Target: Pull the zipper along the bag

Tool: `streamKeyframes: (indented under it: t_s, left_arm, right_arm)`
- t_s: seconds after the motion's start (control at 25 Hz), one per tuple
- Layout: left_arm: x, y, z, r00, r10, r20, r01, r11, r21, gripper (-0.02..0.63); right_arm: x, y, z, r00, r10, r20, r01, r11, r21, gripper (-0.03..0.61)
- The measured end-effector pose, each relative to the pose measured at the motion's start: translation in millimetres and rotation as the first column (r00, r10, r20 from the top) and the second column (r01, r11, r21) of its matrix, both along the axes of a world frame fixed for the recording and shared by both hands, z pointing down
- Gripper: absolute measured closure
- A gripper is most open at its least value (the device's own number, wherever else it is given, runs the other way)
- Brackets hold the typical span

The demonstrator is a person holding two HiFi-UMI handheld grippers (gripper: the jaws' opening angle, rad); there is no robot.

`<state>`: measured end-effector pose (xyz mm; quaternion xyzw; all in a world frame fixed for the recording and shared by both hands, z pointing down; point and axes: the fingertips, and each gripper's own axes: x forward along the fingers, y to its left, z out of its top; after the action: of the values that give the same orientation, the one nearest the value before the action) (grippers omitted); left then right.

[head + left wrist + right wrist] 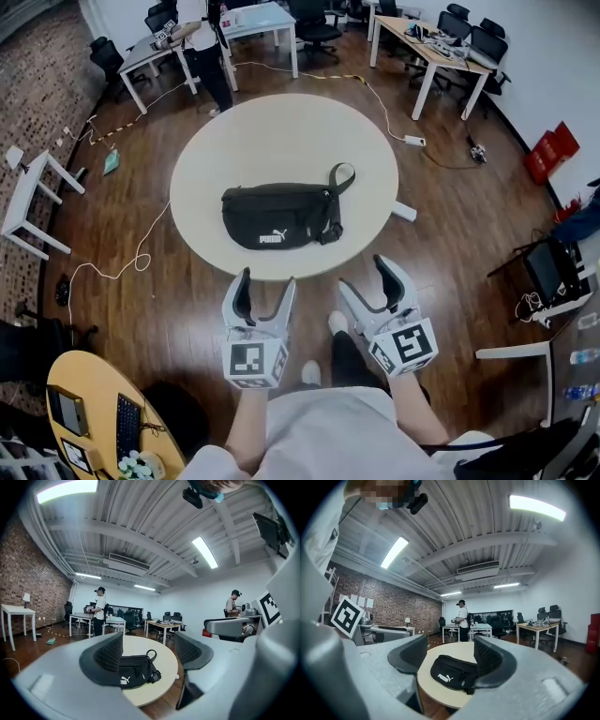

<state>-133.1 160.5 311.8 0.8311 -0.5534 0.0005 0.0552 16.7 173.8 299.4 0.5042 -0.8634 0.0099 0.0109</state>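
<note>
Black fabric against a pale top: the bag [277,216] lies on its side on the round table [281,141], a little nearer the holder's edge than the middle. Its white logo [270,240] faces the person holding the grippers. Its strap [342,176] loops up from the right end, and the buckle end is bunched against that same end. The zipper's pull is too small to pick out from here.

Both grippers are held level at the table's near side, over the wooden floor [450,234], pointing toward the bag and touching nothing. The left gripper [267,286] has its jaws spread wide. In its own view the bag [136,670] and a stretch of table [156,683] show through the gap of the left gripper [149,644], well beyond the pads. The right gripper [367,279] is splayed nearly as wide. Through the right gripper [451,651] in its own view, the bag [452,674] sits on the table [433,693] ahead, clear of both pads.

The marker cubes [255,364] ride just in front of the holder's hands, and a pair of shoes [337,323] stands between the two grippers. Across the room another person [206,47] stands by a white desk [267,21], with office chairs around and a brick wall [393,609] along one side. A cable [122,272] trails over the floor left of the table.
</note>
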Motion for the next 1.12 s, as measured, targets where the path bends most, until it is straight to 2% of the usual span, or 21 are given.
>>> streamKeyframes:
  t_s: [0.4, 0.72, 1.12]
  left_arm:
    - [49, -124, 1, 0.999, -0.044, 0.019, 0.044, 0.999, -0.01, 0.254]
    - [82, -185, 15, 0.994, -0.099, 0.039, 0.101, 0.993, -0.055, 0.256]
    - [113, -238, 66, 0.997, -0.041, 0.072, 0.054, 0.983, -0.178, 0.259]
  right_arm:
    - [45, -140, -5, 0.995, -0.101, 0.021, 0.101, 0.995, 0.006, 0.288]
    - [83, -211, 15, 0.986, -0.165, 0.024, 0.166, 0.985, -0.047, 0.288]
    - [105, -274, 62, 0.986, -0.166, 0.016, 0.166, 0.974, -0.152, 0.288]
